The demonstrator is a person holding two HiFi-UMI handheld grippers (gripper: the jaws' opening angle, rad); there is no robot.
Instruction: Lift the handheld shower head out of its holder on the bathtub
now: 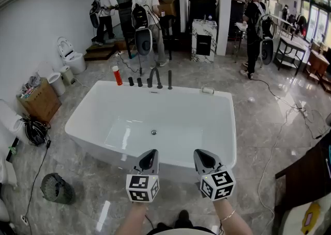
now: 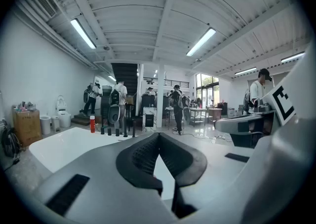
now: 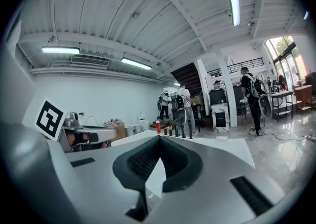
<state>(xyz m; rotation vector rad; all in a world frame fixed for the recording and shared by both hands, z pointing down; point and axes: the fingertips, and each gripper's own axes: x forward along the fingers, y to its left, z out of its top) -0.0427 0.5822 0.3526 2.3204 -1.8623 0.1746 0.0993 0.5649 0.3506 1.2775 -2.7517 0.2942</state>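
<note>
A white bathtub (image 1: 217,125) fills the middle of the head view. On its far rim stand black knobs, a curved black spout (image 1: 154,77) and a slim upright black handheld shower head (image 1: 169,79) in its holder. The shower head also shows far off in the left gripper view (image 2: 133,128) and the right gripper view (image 3: 190,130). My left gripper (image 1: 150,154) and right gripper (image 1: 199,152) hover side by side over the tub's near rim, far from the fixtures. Both are shut with nothing between the jaws (image 2: 158,134) (image 3: 159,138).
A red bottle (image 1: 117,75) stands on the rim left of the knobs, a small white item (image 1: 207,90) to the right. Cardboard box (image 1: 40,100), bins, toilet (image 1: 70,55), coiled cables and a fan (image 1: 56,188) lie left. Several people stand behind; dark furniture (image 1: 305,177) at right.
</note>
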